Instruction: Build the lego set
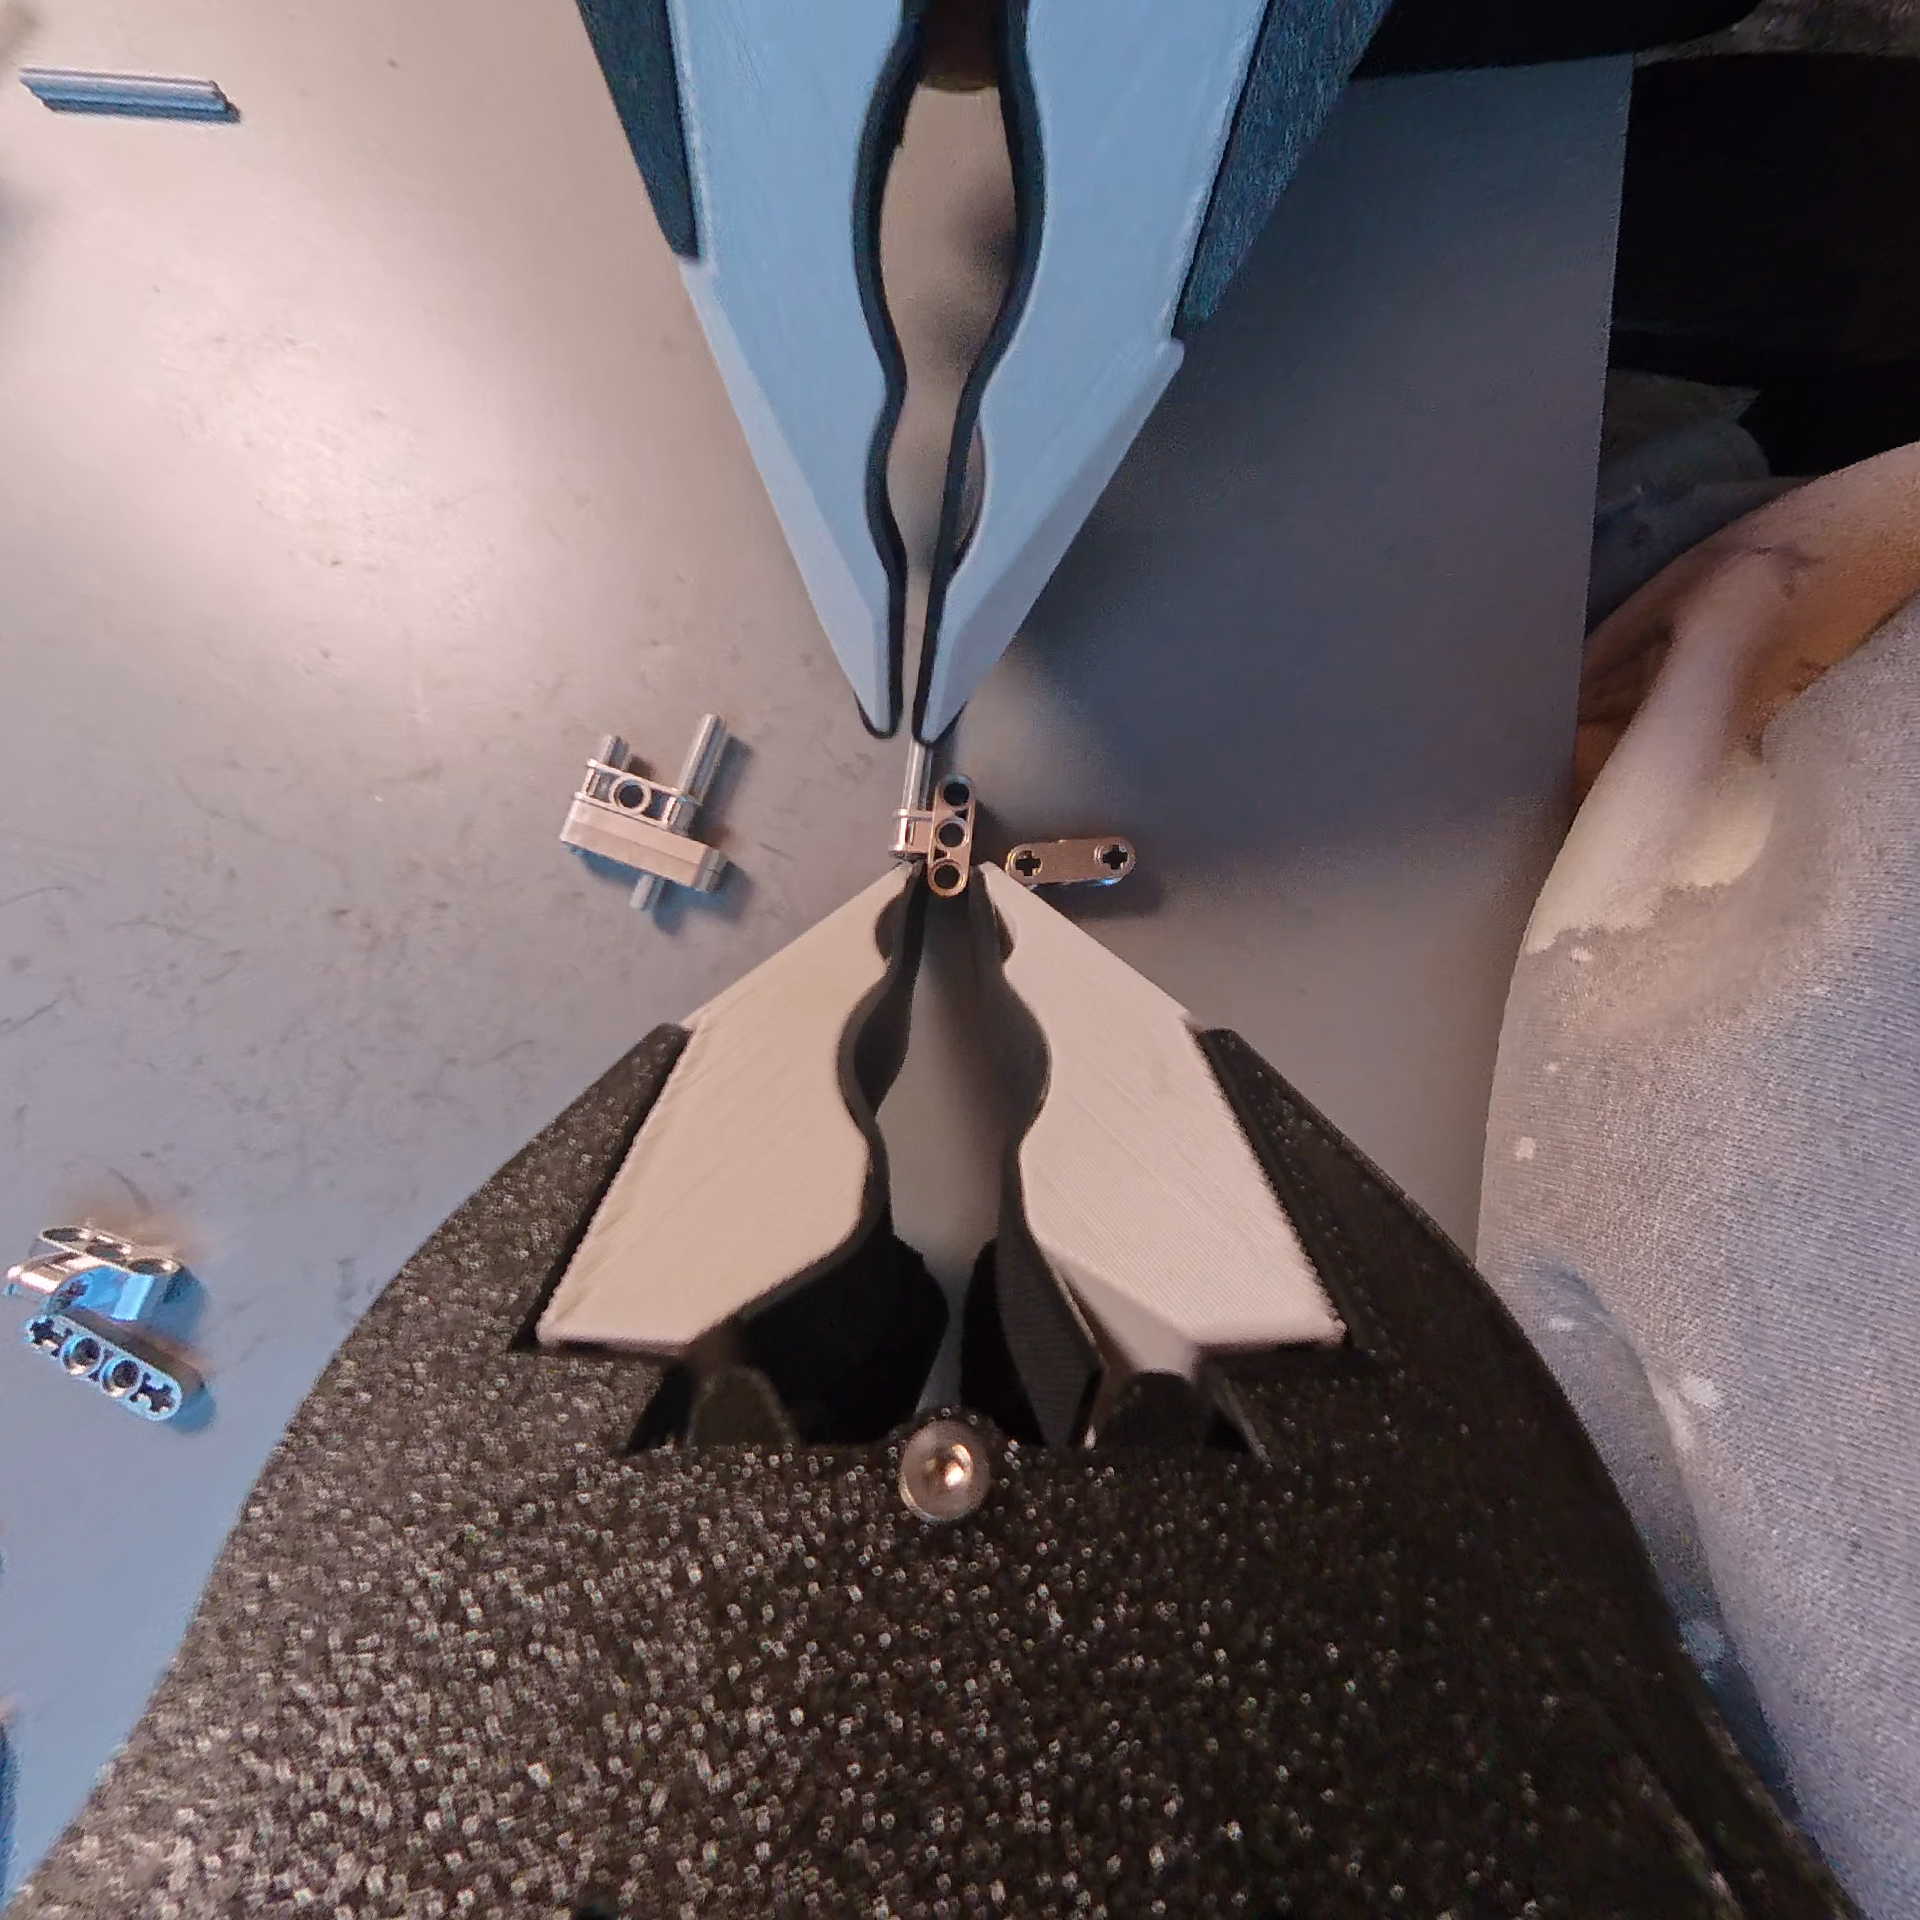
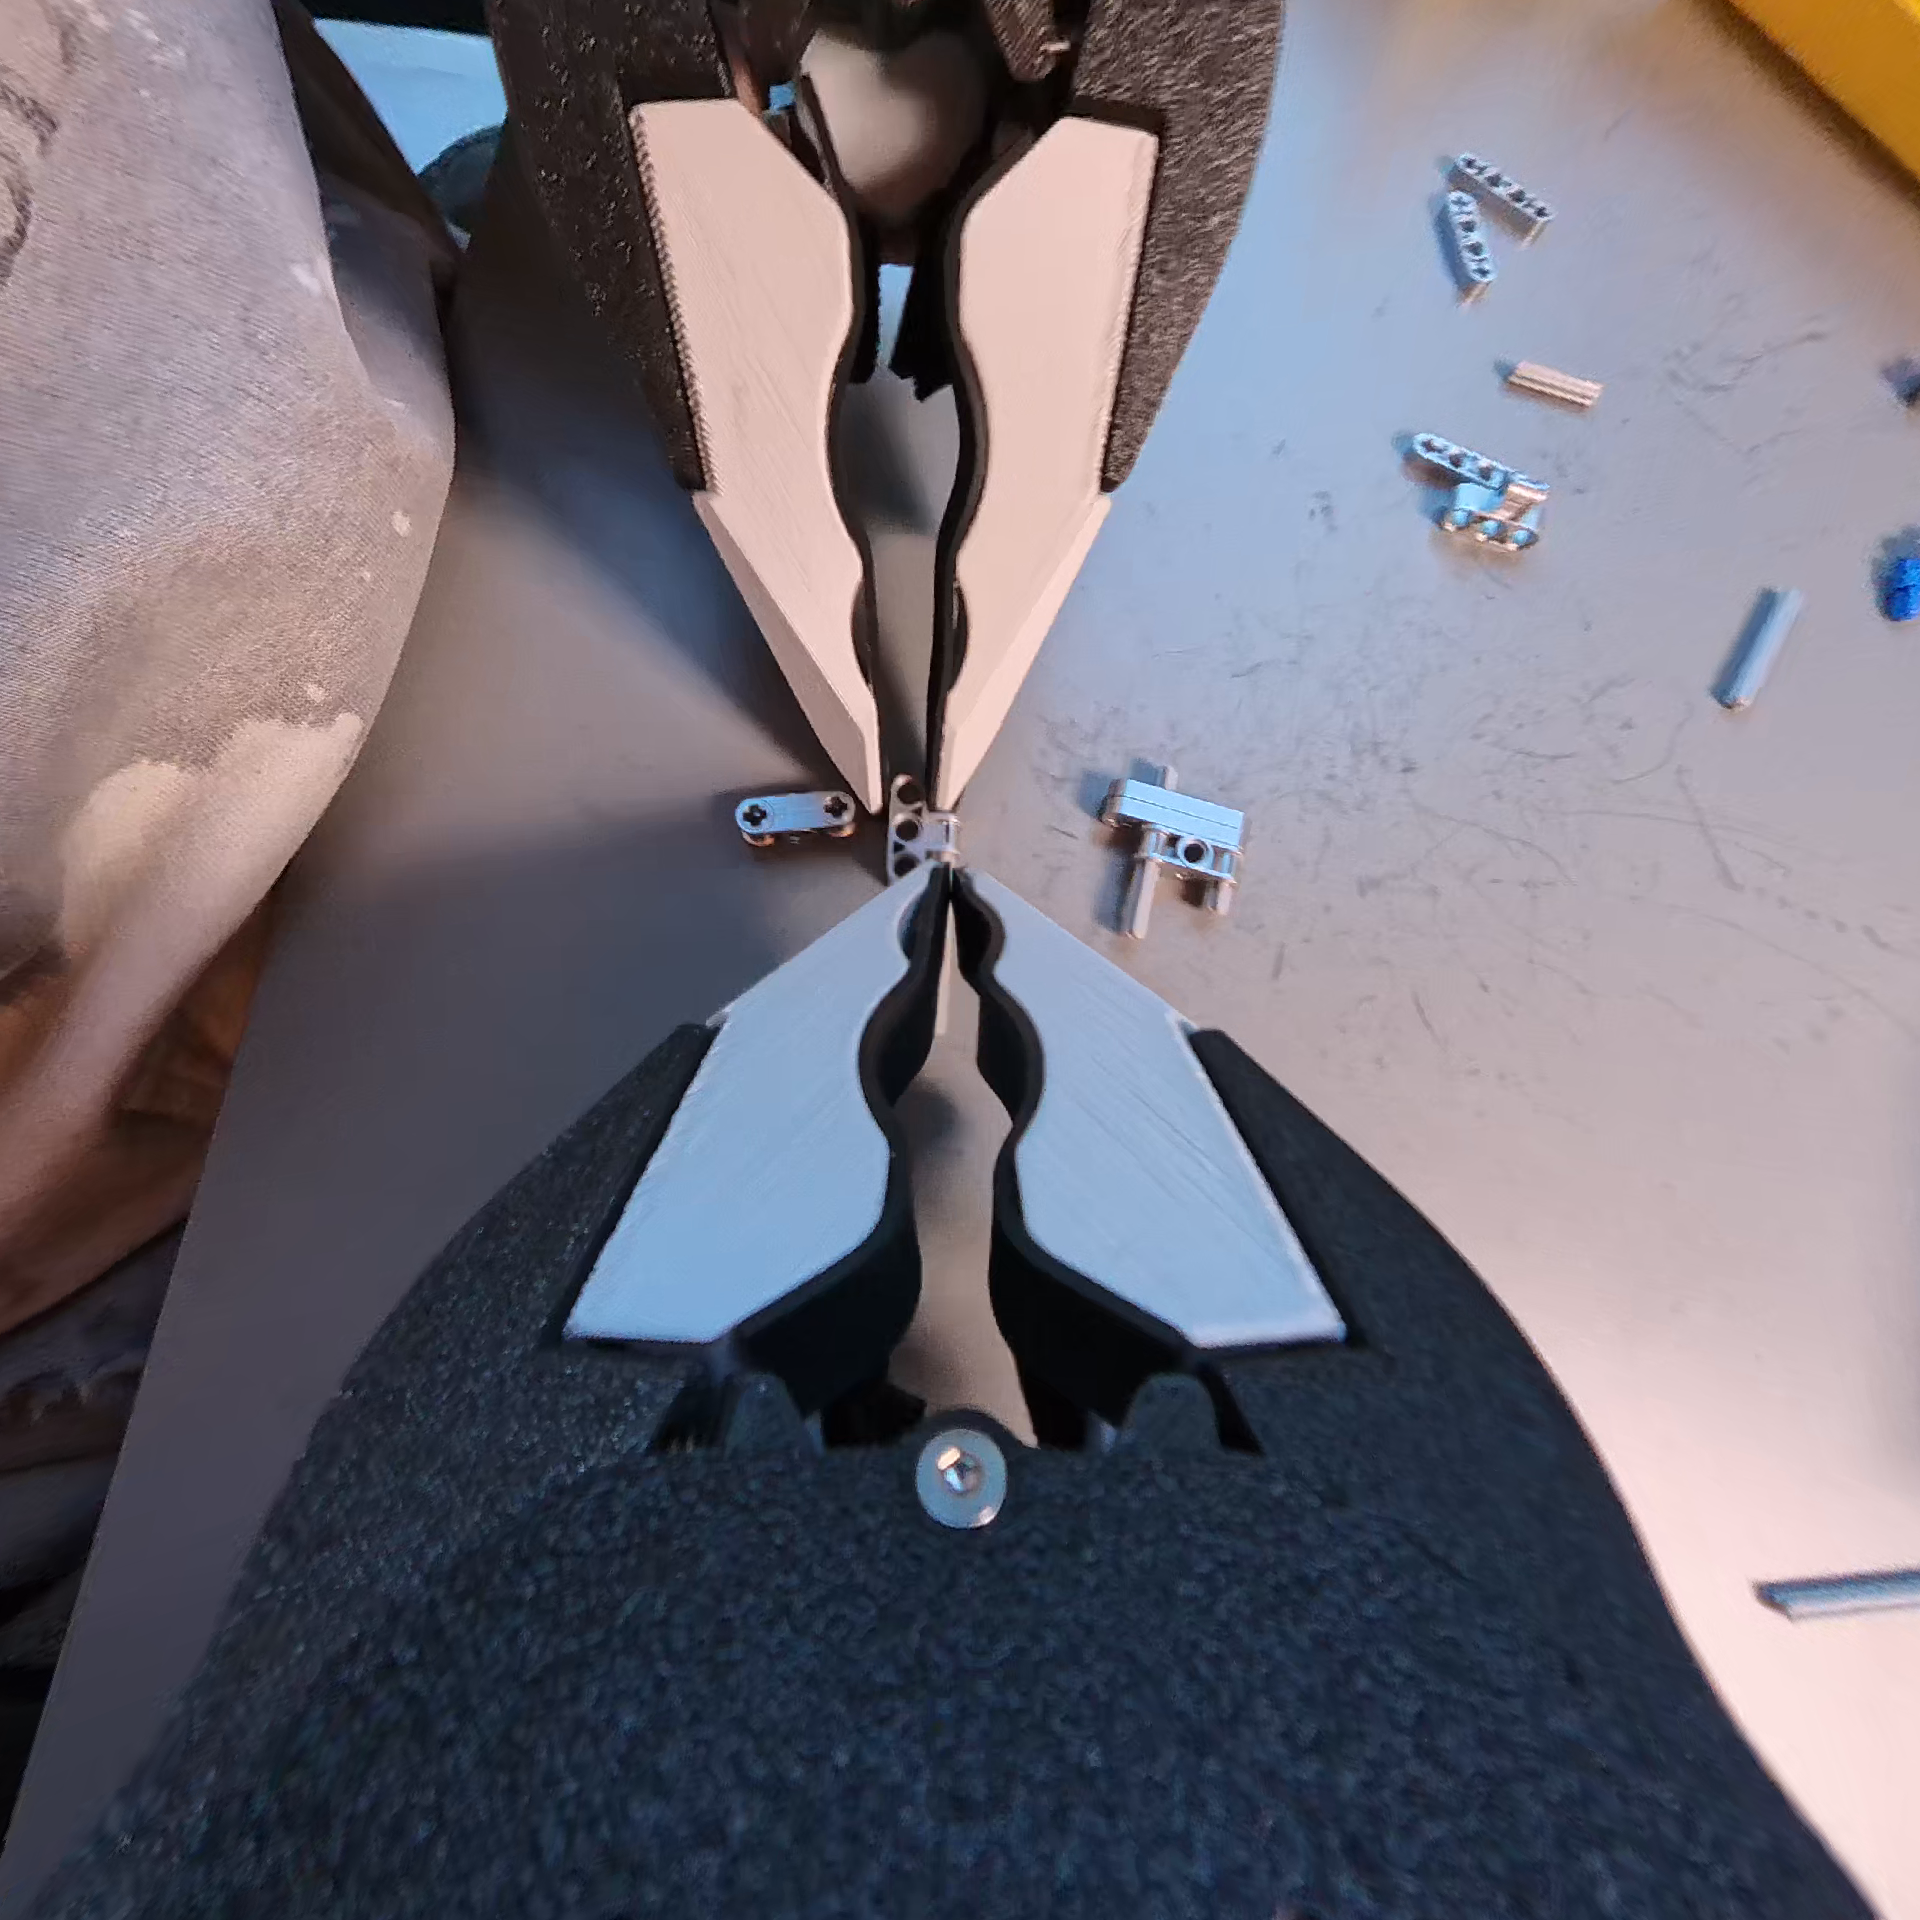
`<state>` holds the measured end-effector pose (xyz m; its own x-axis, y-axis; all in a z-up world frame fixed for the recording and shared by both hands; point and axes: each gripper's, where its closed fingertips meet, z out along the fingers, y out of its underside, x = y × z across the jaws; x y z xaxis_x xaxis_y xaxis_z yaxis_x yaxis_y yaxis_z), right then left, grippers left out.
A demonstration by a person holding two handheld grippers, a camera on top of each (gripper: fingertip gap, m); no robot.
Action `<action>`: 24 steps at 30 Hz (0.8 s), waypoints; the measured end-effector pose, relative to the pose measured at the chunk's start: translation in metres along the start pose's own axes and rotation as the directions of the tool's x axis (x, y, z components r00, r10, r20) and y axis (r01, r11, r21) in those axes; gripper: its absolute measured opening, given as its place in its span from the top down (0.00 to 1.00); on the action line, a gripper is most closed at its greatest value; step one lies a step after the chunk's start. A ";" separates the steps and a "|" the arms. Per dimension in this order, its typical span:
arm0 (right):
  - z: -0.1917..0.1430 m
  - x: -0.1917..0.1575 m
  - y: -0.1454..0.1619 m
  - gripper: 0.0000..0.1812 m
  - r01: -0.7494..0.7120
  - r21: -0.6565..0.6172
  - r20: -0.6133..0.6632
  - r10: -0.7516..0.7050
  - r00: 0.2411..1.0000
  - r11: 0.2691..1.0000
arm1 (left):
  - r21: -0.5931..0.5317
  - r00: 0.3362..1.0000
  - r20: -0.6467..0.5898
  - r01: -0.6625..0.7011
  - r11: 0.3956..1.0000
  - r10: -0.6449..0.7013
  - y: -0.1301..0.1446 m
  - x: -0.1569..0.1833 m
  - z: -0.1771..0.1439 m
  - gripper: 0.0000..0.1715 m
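Observation:
My left gripper (image 1: 943, 883) is shut on a small grey three-hole beam (image 1: 951, 836) and holds it just above the grey table (image 1: 312, 520). My right gripper (image 1: 912, 727) comes in from the opposite side, tip to tip with the left. It is shut on a thin grey axle (image 1: 912, 774) that meets the beam's side at a small connector. In the right wrist view, my right gripper (image 2: 943, 881) is at the bottom, my left gripper (image 2: 906, 781) at the top, and the beam (image 2: 907, 831) sits between them. A flat beam with two cross holes (image 1: 1070, 860) lies just beside them.
A small grey assembly with two axles (image 1: 644, 821) lies near, also in the right wrist view (image 2: 1179, 842). Loose grey beams (image 1: 99, 1309) (image 2: 1486, 488) (image 2: 1496, 208), axles (image 1: 125, 94) (image 2: 1756, 644) (image 2: 1839, 1621) and a blue piece (image 2: 1901, 587) are scattered about. A yellow object (image 2: 1829, 62) is at the far corner. Pale cloth (image 1: 1714, 1039) lies past the table edge. The tips of both grippers are at nearly the same place. From either gripper's tips it is about 25 cm to the blue piece (image 2: 1901, 587).

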<state>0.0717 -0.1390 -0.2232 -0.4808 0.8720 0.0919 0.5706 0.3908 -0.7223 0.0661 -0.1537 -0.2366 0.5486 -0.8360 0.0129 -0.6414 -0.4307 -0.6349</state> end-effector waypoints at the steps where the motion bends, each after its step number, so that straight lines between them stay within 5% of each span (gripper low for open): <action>1: -0.004 0.002 0.002 0.99 -0.011 0.000 -0.003 0.011 1.000 1.000 | 0.004 1.000 0.000 0.001 1.000 -0.001 0.000 0.000 0.000 0.97; 9: -0.012 -0.002 0.031 0.95 -0.017 -0.120 0.004 0.018 1.000 0.993 | 0.029 1.000 -0.003 -0.003 1.000 0.003 -0.001 0.000 0.001 0.97; 24: -0.002 -0.004 0.020 1.00 -0.014 -0.120 0.017 0.016 1.000 0.993 | 0.046 0.999 -0.048 -0.016 0.999 0.018 -0.003 0.001 0.002 0.97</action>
<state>0.0864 -0.1343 -0.2366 -0.4825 0.8732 0.0687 0.6529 0.4108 -0.6364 0.0698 -0.1529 -0.2366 0.5105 -0.8590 0.0389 -0.6245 -0.4015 -0.6699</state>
